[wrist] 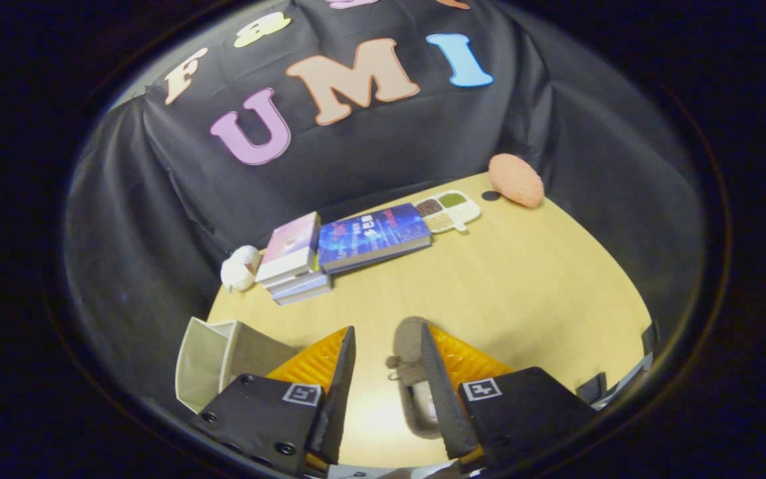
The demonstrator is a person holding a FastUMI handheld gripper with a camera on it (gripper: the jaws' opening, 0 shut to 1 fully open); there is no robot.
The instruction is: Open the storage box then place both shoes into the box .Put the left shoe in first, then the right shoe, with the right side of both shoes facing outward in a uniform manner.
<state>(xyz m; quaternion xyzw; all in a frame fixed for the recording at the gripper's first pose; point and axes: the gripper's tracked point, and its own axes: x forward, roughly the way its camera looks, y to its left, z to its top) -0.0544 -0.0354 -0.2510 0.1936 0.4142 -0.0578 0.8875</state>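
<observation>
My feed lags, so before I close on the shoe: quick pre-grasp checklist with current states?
1. Gripper open: ok, fingers spread with bare table between them.
2. Grey fabric shoe in reach: ok, it lies against the inner side of one finger.
3. Shoe centred between fingers: not ok, it sits off to one side.
4. Beige fabric storage box open: ok, top looks open, beside the other finger.
5. Which shoe, left or right: cannot tell.
6. Light wooden table ahead free: ok; stacked books lie well beyond.

A: What is showing on the gripper (386,359)?
B: Two wedge-shaped fingers (340,379) are showing ribbed backs. Black mounting plates (256,416) are carrying round screws (284,448), each wearing a small square tag (302,394).
</observation>
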